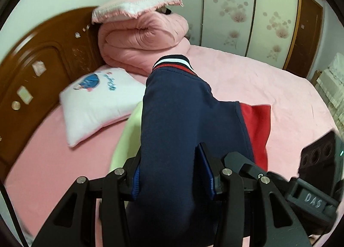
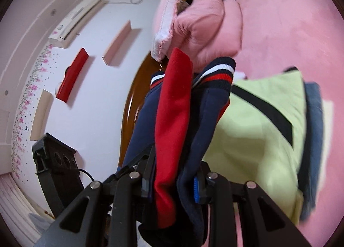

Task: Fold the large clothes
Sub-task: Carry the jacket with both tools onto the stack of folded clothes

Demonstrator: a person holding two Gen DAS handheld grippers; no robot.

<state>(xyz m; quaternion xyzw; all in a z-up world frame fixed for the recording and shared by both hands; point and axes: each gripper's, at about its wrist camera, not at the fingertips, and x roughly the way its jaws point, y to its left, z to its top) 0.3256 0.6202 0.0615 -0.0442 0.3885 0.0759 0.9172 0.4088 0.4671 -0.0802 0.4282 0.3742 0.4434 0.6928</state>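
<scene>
A navy and red jacket point(image 1: 178, 118) with a striped ribbed cuff point(image 1: 172, 63) hangs between the fingers of my left gripper point(image 1: 172, 178), which is shut on it above the pink bed point(image 1: 268, 88). In the right wrist view the same jacket point(image 2: 176, 122) shows navy and red folds and a striped cuff point(image 2: 217, 73). My right gripper point(image 2: 172, 184) is shut on those folds and is tilted sideways. A pale green garment point(image 2: 258, 131) with a black stripe lies on the bed under the jacket, and it also shows in the left wrist view point(image 1: 126, 139).
A white printed pillow point(image 1: 96, 101) lies at the left by the wooden headboard point(image 1: 38, 70). A folded pink quilt point(image 1: 142, 36) with a pink pillow on top sits at the head. Floral wardrobe doors point(image 1: 236, 10) stand behind. A blue denim piece point(image 2: 314, 139) lies under the green garment.
</scene>
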